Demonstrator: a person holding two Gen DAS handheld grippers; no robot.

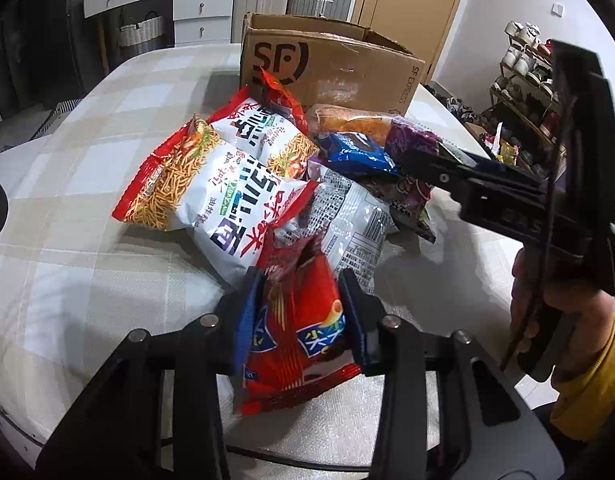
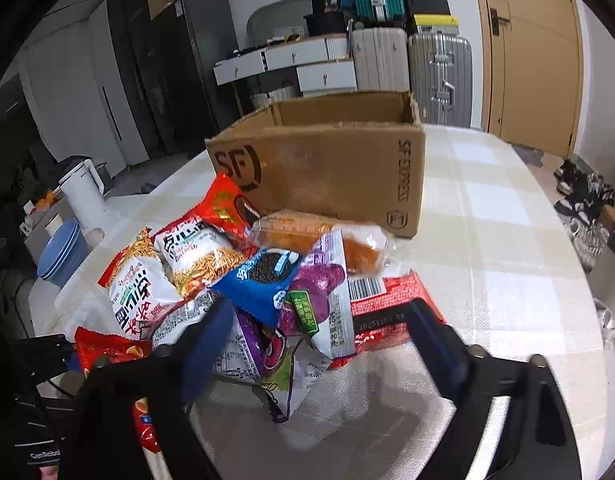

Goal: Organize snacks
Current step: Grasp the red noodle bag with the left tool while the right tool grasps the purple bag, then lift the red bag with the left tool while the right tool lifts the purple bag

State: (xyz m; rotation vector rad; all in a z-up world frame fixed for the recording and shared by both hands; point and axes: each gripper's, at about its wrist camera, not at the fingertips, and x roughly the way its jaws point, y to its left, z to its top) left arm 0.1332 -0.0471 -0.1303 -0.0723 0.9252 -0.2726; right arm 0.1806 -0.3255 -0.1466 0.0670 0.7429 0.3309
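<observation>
My left gripper (image 1: pixel 301 280) is shut on a red snack bag (image 1: pixel 299 320) at the near edge of a pile of snacks. The pile holds two white-and-red noodle snack bags (image 1: pixel 211 184), a blue cookie pack (image 2: pixel 263 276), a purple bag (image 2: pixel 319 280), a flat red pack (image 2: pixel 391 300) and orange bread in clear wrap (image 2: pixel 307 228). My right gripper (image 2: pixel 319 320) is open and straddles the purple bag; its pads do not press on it. Behind the pile stands an open cardboard box (image 2: pixel 331 168).
Everything lies on a table with a checked cloth (image 1: pixel 67 200). Blue bowls (image 2: pixel 63 252) and a white kettle (image 2: pixel 83 192) stand off its left side. A shoe rack (image 1: pixel 527 92) is at the right. A hand in a yellow sleeve (image 1: pixel 587 360) holds the right gripper.
</observation>
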